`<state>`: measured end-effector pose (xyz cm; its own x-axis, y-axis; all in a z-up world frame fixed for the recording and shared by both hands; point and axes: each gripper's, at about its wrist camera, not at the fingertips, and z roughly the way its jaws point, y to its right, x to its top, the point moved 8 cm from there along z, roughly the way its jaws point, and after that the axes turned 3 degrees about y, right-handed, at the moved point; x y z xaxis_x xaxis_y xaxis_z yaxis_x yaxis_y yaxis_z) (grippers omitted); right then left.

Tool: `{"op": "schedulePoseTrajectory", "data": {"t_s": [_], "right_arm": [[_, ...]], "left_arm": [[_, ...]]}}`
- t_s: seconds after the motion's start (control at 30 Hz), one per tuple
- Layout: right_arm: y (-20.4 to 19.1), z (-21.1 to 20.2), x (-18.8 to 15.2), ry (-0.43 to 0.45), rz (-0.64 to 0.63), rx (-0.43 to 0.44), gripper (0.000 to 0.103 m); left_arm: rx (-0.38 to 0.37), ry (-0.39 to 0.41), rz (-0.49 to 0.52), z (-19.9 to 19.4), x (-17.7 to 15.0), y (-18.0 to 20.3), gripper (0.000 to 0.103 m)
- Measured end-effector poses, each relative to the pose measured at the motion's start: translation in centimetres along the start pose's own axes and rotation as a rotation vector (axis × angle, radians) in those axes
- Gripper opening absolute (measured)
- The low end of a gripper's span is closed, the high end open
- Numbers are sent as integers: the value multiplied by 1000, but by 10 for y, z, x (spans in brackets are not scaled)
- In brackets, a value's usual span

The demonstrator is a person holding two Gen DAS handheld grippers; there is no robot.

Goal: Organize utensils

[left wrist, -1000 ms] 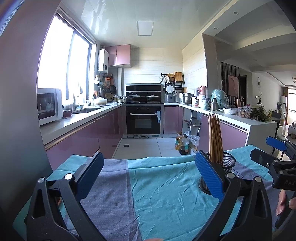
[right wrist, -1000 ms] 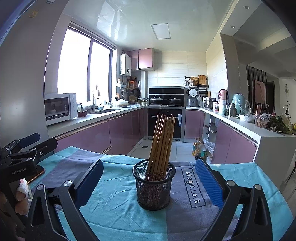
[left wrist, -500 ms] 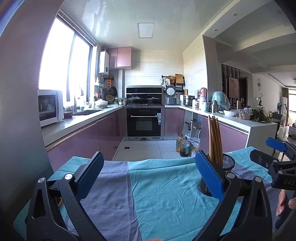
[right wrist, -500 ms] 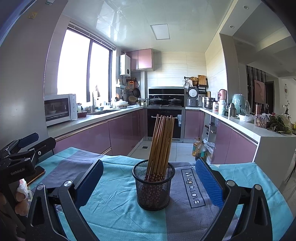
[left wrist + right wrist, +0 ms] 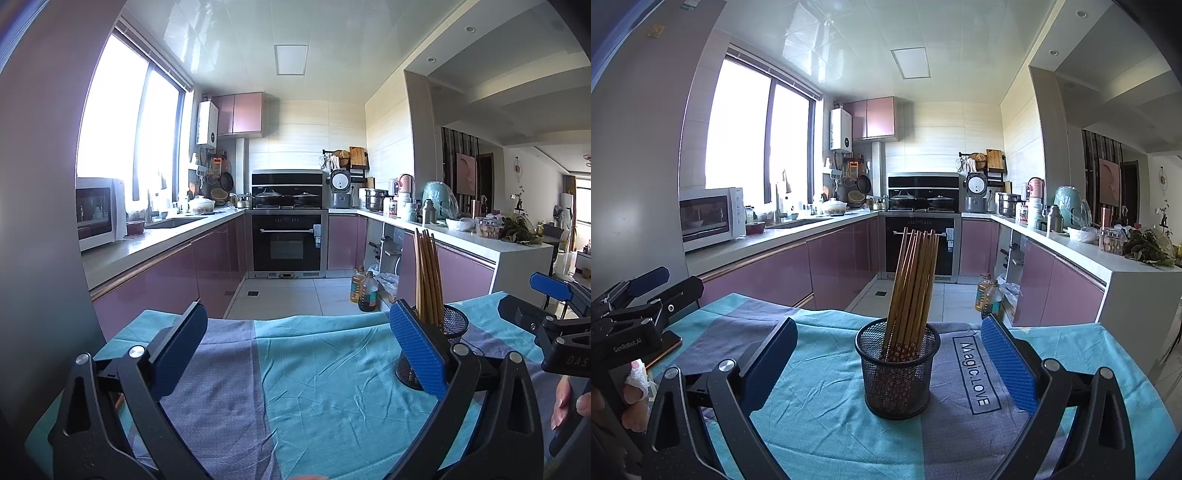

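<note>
The right gripper (image 5: 888, 362) hangs just above the table with its jaws spread wide and nothing between the blue pads (image 5: 1008, 363). Straight ahead of it, framed by the two fingers but touched by neither, stands a black mesh holder (image 5: 897, 373) on the cloth. A bundle of wooden chopsticks (image 5: 914, 288) stands in it, leaning slightly to the right, patterned ends down inside the mesh.

The left gripper (image 5: 297, 354) is likewise wide open and empty, held over a bare stretch of the teal and grey tablecloth (image 5: 325, 387). From its camera the holder (image 5: 454, 325) sits off to the right, partly hidden behind the right-hand pad, with the chopsticks (image 5: 426, 273) rising above it. Further right the other gripper's black frame shows, and a few fingertips (image 5: 559, 402) of the hand (image 5: 570, 400) holding it at the edge.

In the right wrist view the left gripper (image 5: 646, 291) sits at the far left, with a hand (image 5: 631, 395) beneath it; something white, perhaps tissue, seems wrapped on a finger. Lettering on the cloth reads "Magic.LOVE" (image 5: 975, 373), just right of the holder.

Beyond the table lies a kitchen with pink cabinets (image 5: 834, 258), a microwave (image 5: 709, 218) on the left counter, and an oven (image 5: 923, 240) at the back.
</note>
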<state>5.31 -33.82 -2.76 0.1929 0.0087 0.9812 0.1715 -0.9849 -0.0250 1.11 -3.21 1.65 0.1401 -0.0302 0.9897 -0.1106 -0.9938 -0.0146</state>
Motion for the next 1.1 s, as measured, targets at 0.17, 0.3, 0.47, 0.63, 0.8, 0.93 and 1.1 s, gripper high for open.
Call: {"op": "schedulePoseTrajectory", "data": {"t_s": [0.17, 0.3, 0.47, 0.63, 0.8, 0.93, 1.1], "right_arm": [[-1, 0, 0, -1, 1, 3, 96], [0, 0, 0, -1, 2, 4, 96], [0, 0, 0, -1, 1, 3, 96], [-1, 0, -1, -2, 3, 2, 96], [-2, 1, -2, -1, 5, 0, 96], [-2, 1, -2, 0, 5, -1, 96], [-2, 1, -2, 0, 5, -3, 96]], "left_arm": [[-2, 0, 0, 0, 0, 1, 97], [-2, 0, -2, 0, 0, 1, 97], [-1, 2, -1, 1, 0, 0, 97], [-1, 1, 0, 1, 0, 0, 97], [0, 3, 1, 1, 0, 0, 97], [0, 3, -1, 1, 0, 0, 97], [-4, 2, -1, 2, 0, 1, 97]]}}
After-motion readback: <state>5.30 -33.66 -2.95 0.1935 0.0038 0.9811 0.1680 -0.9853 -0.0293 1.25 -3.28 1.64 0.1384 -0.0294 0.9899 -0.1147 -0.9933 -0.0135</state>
